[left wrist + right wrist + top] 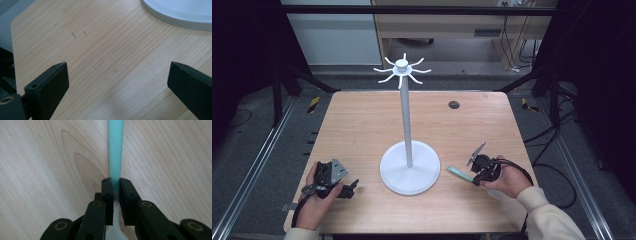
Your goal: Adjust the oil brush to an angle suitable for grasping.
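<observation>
A white stand rises from a round base at the middle of the wooden table; its thin pole ends in a crown of hooks. To the base's right, my right gripper lies low over the table, shut on a utensil with a teal handle. In the right gripper view the jaws pinch the teal handle, which points away from me, and a white part of the utensil shows below the pads. My left gripper rests at the front left, open with bare wood between its fingers. The base's rim lies beyond it.
A small dark round grommet sits in the tabletop at the back right. Black frame posts and rails stand to both sides of the table, and cables lie on the floor at the right. The table's front edge is close under both hands.
</observation>
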Available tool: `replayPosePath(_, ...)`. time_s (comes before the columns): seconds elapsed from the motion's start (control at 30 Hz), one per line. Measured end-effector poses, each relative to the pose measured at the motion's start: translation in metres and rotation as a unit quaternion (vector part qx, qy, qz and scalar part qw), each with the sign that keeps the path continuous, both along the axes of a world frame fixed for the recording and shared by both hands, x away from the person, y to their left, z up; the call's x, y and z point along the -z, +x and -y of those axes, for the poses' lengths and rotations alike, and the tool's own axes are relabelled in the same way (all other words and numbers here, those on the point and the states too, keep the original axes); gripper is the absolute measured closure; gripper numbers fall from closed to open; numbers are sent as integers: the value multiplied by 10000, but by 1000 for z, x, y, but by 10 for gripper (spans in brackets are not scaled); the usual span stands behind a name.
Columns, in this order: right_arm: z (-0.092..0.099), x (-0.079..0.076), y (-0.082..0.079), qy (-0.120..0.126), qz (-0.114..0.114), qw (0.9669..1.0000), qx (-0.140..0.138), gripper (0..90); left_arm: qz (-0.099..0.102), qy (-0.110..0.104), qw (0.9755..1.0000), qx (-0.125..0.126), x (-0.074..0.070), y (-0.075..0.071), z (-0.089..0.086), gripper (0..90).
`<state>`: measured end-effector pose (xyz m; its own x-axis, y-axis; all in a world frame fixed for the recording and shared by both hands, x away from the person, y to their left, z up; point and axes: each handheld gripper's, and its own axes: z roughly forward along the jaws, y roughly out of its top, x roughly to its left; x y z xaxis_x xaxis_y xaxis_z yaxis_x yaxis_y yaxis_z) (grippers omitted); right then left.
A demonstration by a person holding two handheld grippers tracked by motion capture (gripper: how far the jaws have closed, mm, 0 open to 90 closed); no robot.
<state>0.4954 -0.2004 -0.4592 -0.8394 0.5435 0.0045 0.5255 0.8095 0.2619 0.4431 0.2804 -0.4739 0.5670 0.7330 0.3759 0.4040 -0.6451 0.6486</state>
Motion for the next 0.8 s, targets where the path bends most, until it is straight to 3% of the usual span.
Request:
replayPosePath(0.13, 1, -6, 1, 38, 122, 9999, 40, 825, 14, -9, 10000, -17, 0, 0, 0, 27)
replayPosePath(0.3, 3, -27, 2, 216, 426, 9987, 185, 825, 20, -16, 10000, -19, 0, 0, -1, 27)
replayPosePath(0.53, 4, -41, 5, 323, 598, 9974, 256, 825, 28, -24, 10000, -32, 0, 0, -1, 26)
replayPosePath(0.67, 5, -51, 8, 463, 761, 9955, 308, 825, 28, -19, 10000, -33, 0, 0, -1, 26)
replayPosePath(0.8, 7, -61, 10, 736, 976, 9916, 430, 825, 24, -9, 10000, -21, 0, 0, 0, 26)
